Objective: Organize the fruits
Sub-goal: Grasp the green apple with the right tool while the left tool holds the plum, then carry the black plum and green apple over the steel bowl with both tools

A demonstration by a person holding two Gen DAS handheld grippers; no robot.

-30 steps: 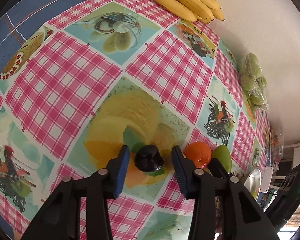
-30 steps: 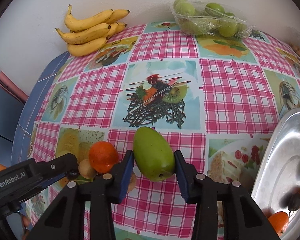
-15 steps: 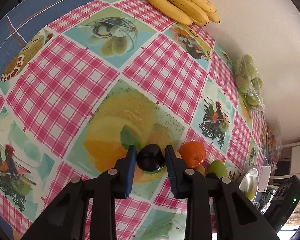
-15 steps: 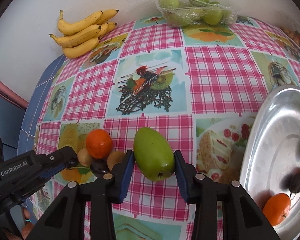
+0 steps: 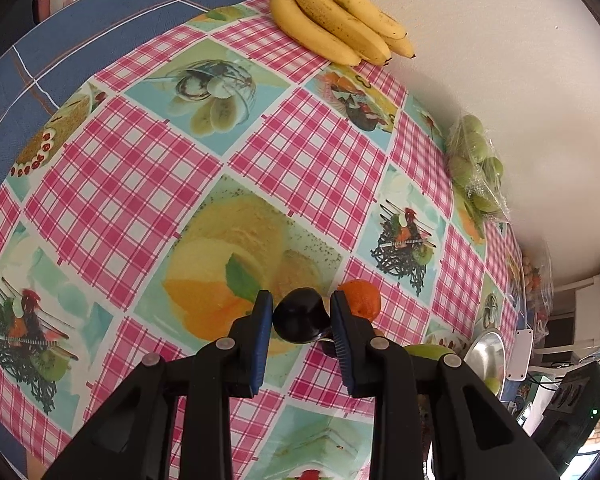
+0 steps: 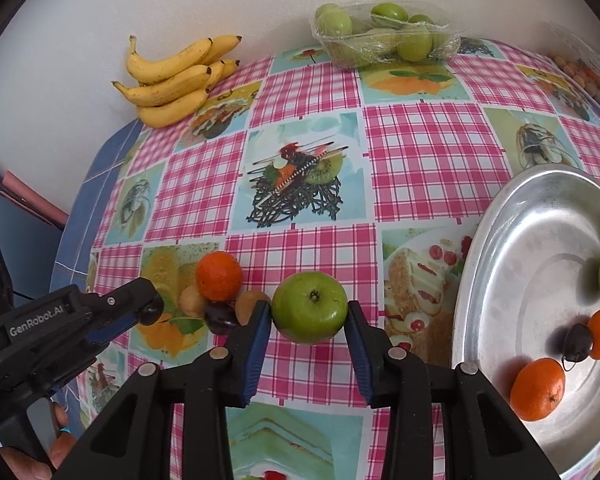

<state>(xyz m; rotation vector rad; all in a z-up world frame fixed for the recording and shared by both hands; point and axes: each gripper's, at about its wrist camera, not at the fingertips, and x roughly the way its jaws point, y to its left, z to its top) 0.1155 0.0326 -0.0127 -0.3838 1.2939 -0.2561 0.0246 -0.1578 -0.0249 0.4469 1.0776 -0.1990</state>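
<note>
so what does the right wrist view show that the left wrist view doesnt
Only the right wrist view shows the right claw shut on the green mango, two oranges and a plum on the silver tray, and a second dark plum on the table.
Only the left wrist view shows the left claw gripping its dark plum close up.
Both show the bananas, bagged green fruit and loose orange.
</note>
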